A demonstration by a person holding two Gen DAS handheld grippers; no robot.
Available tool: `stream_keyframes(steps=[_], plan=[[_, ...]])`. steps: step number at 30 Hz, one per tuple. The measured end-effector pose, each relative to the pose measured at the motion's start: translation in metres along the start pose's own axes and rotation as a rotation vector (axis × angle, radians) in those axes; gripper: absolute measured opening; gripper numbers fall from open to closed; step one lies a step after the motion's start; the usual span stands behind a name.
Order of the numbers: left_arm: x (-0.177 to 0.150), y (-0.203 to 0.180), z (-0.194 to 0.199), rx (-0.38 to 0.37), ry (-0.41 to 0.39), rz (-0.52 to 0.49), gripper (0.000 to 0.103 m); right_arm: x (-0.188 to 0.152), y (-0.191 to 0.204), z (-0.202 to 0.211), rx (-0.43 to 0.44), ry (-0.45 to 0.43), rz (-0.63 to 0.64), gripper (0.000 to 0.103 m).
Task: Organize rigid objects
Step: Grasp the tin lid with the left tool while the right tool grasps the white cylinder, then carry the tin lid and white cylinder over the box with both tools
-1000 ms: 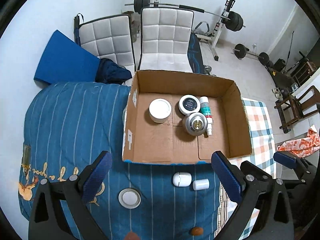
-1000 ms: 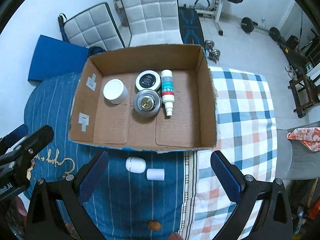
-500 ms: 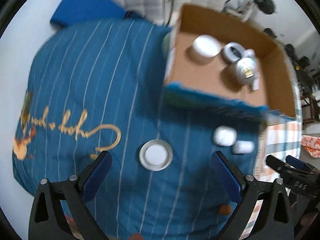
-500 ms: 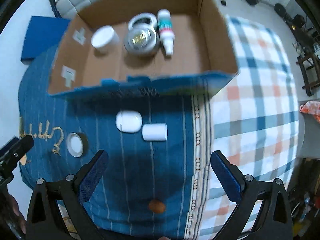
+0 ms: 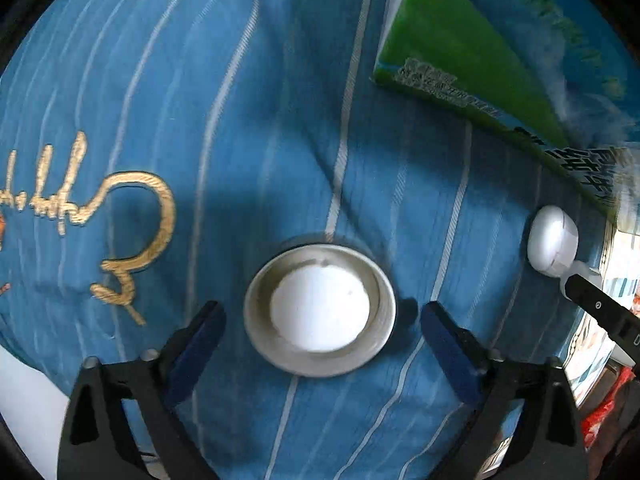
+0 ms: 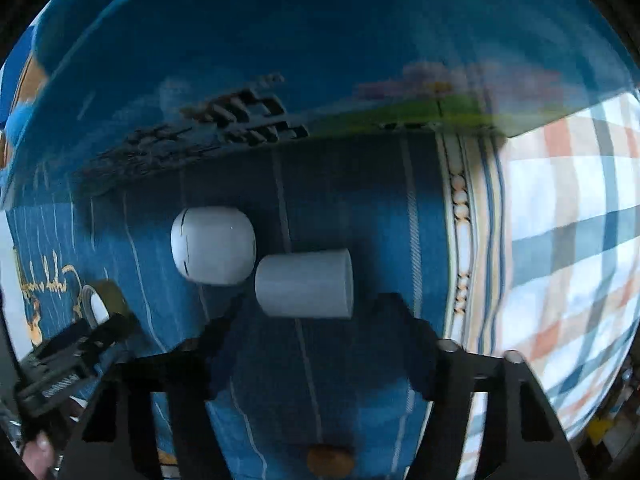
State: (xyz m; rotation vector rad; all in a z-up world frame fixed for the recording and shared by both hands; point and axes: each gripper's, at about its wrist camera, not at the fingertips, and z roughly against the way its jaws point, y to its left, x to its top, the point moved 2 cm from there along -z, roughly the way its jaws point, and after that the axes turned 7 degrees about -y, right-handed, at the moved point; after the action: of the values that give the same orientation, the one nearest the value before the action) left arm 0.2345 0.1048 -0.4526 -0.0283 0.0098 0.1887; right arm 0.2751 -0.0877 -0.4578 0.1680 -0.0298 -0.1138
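In the left wrist view, a round silver tin with a white centre (image 5: 320, 312) lies on the blue striped cloth (image 5: 248, 128). My left gripper (image 5: 322, 322) is open, low over the cloth, with one finger on each side of the tin, apart from it. In the right wrist view, a white cylinder (image 6: 305, 283) lies on its side next to a white rounded case (image 6: 213, 250). My right gripper (image 6: 310, 314) is open, its fingers on either side of the cylinder's near end. The box's outer wall (image 6: 280, 80) fills the top.
The box's green and blue printed side (image 5: 500, 52) rises at the upper right of the left wrist view, with the white case (image 5: 552, 240) beside it. A checked cloth (image 6: 568, 240) lies to the right. A small brown object (image 6: 330, 458) lies near the cloth's front edge.
Both grippers have dropped low towards the cloth. The left now brackets the silver tin and the right brackets the white cylinder. The box's inside has gone out of view.
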Motion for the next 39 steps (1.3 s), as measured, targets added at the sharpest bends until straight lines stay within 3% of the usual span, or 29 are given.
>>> stream_keyframes(steps=[1, 5, 14, 23, 27, 30, 36, 39], plan=[[0.0, -0.001, -0.003, -0.003, -0.002, 0.0, 0.074, 0.001, 0.0, 0.0, -0.004, -0.009, 0.0, 0.051], [-0.003, -0.005, -0.006, 0.02, -0.026, -0.012, 0.067, 0.002, 0.001, -0.001, -0.003, -0.005, 0.0, 0.049], [-0.012, -0.007, 0.001, 0.011, -0.043, 0.012, 0.063, 0.004, -0.006, -0.001, -0.015, 0.009, -0.015, 0.046], [-0.069, -0.056, 0.017, -0.075, -0.021, -0.091, 0.063, -0.043, -0.035, -0.001, -0.019, 0.093, -0.021, 0.045], [-0.082, -0.078, 0.001, -0.057, 0.021, -0.141, 0.063, -0.049, -0.05, -0.011, 0.011, 0.119, -0.077, 0.046], [-0.083, -0.088, 0.002, -0.015, -0.002, -0.179, 0.063, -0.049, -0.052, -0.011, 0.007, 0.114, -0.083, 0.046], [-0.079, -0.085, 0.009, -0.017, -0.02, -0.179, 0.063, -0.058, -0.042, -0.012, -0.034, 0.091, -0.063, 0.045], [-0.082, -0.093, 0.032, -0.036, -0.059, -0.182, 0.063, -0.07, -0.028, -0.012, -0.032, 0.088, -0.039, 0.045]])
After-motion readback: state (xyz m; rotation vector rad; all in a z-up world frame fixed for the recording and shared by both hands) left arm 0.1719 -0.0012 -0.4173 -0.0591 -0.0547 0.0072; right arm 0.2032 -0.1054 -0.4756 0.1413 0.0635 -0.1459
